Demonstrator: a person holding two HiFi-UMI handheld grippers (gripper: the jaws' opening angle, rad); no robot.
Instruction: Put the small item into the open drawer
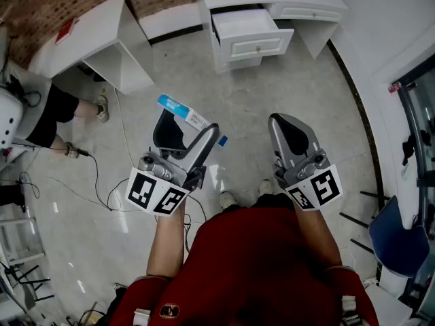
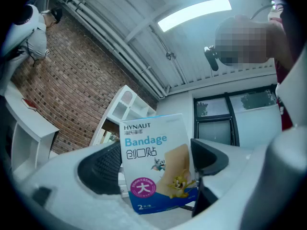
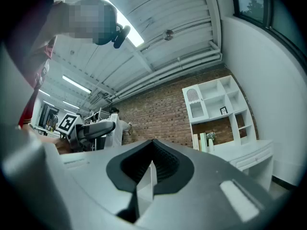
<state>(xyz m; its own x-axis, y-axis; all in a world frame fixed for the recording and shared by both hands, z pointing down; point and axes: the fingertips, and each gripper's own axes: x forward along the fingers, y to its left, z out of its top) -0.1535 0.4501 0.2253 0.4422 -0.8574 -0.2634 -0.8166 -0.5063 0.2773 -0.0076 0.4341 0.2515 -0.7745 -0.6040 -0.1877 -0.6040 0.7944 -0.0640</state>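
A small blue-and-white bandage box [image 1: 182, 111] stands between the jaws of my left gripper [image 1: 191, 129], held in the air above the floor. In the left gripper view the box [image 2: 156, 162] fills the gap between the two dark pads, and the left gripper [image 2: 154, 169] is shut on it with its jaws wide. My right gripper [image 1: 293, 129] hangs beside it at the right, shut and empty; its pads [image 3: 160, 169] meet in the right gripper view. The open white drawer [image 1: 250, 34] sticks out of a white cabinet far ahead, well beyond both grippers.
A white desk [image 1: 92, 36] stands at the left with a seated person's leg [image 1: 78, 109] beside it. Cables [image 1: 102, 189] run over the pale floor at the left. A blue chair [image 1: 396, 242] is at the right. My own legs and red top are below.
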